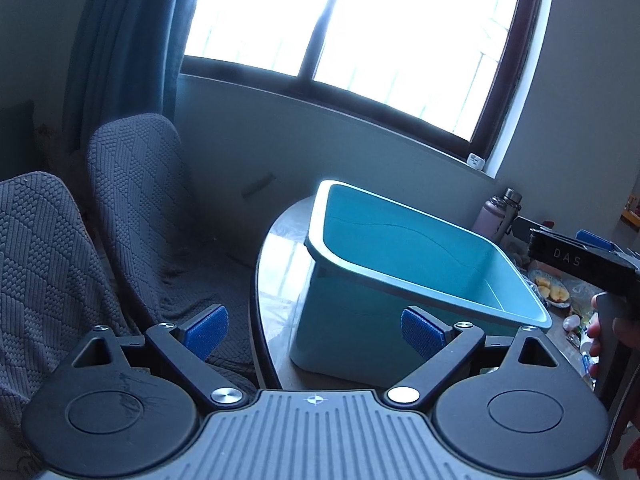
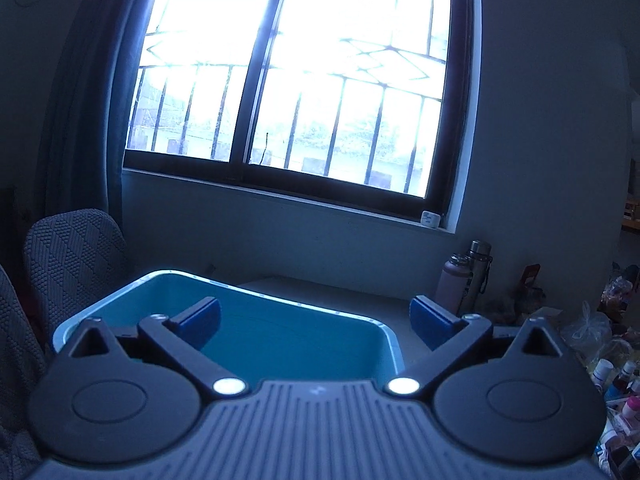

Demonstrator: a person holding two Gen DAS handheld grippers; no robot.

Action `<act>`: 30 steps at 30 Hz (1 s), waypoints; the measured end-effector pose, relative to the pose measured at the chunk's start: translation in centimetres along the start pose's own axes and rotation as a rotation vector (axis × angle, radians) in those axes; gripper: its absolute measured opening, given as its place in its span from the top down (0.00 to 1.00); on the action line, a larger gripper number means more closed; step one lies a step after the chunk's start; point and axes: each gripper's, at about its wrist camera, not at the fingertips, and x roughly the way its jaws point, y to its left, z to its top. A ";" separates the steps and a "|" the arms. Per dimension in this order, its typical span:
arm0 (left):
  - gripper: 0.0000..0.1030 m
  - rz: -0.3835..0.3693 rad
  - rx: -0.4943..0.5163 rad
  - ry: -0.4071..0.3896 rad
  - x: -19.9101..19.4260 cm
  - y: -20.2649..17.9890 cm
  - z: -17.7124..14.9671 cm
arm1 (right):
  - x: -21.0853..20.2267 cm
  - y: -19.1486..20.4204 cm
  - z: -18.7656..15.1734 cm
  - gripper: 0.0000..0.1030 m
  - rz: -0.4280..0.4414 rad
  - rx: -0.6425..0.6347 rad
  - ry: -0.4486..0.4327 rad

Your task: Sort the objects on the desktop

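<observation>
A teal plastic bin (image 1: pixel 400 248) with a pale rim stands on the table's left end; no object shows inside it. My left gripper (image 1: pixel 314 330) is open and holds nothing, just short of the bin's near outer wall. The other hand-held gripper (image 1: pixel 580 258) comes in from the right edge, with a person's hand (image 1: pixel 598 332) on its grip. In the right wrist view my right gripper (image 2: pixel 316 320) is wide open over the bin (image 2: pixel 280 320), its left pad above the basin and its right pad past the right rim. Nothing lies between its pads.
Two drink bottles (image 2: pixel 464 276) stand by the wall behind the bin. Small bottles and bags (image 2: pixel 616 380) crowd the table's right side, near a plate of food (image 1: pixel 552 290). Grey-covered chairs (image 1: pixel 132 208) stand left of the rounded table edge (image 1: pixel 260 280).
</observation>
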 end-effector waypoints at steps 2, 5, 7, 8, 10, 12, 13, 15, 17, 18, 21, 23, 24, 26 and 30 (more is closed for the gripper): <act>0.08 -0.008 0.014 0.006 0.1 -0.6 0.0 | -0.2 -0.5 -0.4 0.02 -0.014 0.005 0.008; 0.08 -0.026 0.035 0.026 0.2 -1.4 0.0 | -0.6 -1.6 -1.0 0.02 -0.031 0.030 0.034; 0.08 -0.036 0.051 0.040 0.2 -2.0 -0.2 | -1.1 -2.4 -1.5 0.02 -0.041 0.051 0.046; 0.08 -0.042 0.058 0.054 0.3 -2.2 -0.3 | -1.4 -2.7 -1.8 0.02 -0.046 0.062 0.055; 0.08 -0.060 0.071 0.091 0.5 -2.8 -0.7 | -2.1 -3.3 -2.7 0.02 -0.050 0.085 0.085; 0.08 -0.086 0.081 0.139 0.8 -3.3 -1.3 | -3.1 -3.7 -4.1 0.02 -0.041 0.105 0.129; 0.08 -0.101 0.088 0.159 0.8 -3.6 -1.7 | -3.6 -3.9 -4.9 0.02 -0.037 0.115 0.152; 0.08 -0.126 0.118 0.192 0.8 -4.2 -2.8 | -4.6 -4.3 -6.4 0.02 -0.043 0.138 0.196; 0.08 -0.133 0.134 0.248 1.4 -4.7 -4.0 | -5.3 -4.7 -8.2 0.02 -0.039 0.172 0.251; 0.08 -0.134 0.138 0.278 1.7 -4.9 -4.6 | -5.5 -4.9 -9.0 0.02 -0.033 0.189 0.281; 0.08 -0.140 0.150 0.355 2.6 -5.4 -6.1 | -6.1 -5.6 -10.9 0.02 -0.047 0.215 0.360; 0.08 -0.152 0.159 0.383 3.0 -5.7 -6.6 | -6.3 -6.1 -11.8 0.02 -0.072 0.220 0.407; 0.08 -0.159 0.161 0.398 3.2 -5.8 -6.7 | -6.4 -6.3 -12.1 0.02 -0.081 0.225 0.423; 0.08 -0.158 0.153 0.431 3.9 -5.8 -7.1 | -6.6 -6.9 -12.6 0.02 -0.096 0.230 0.445; 0.08 -0.147 0.136 0.472 4.8 -6.1 -8.1 | -6.6 -8.2 -13.3 0.02 -0.117 0.231 0.477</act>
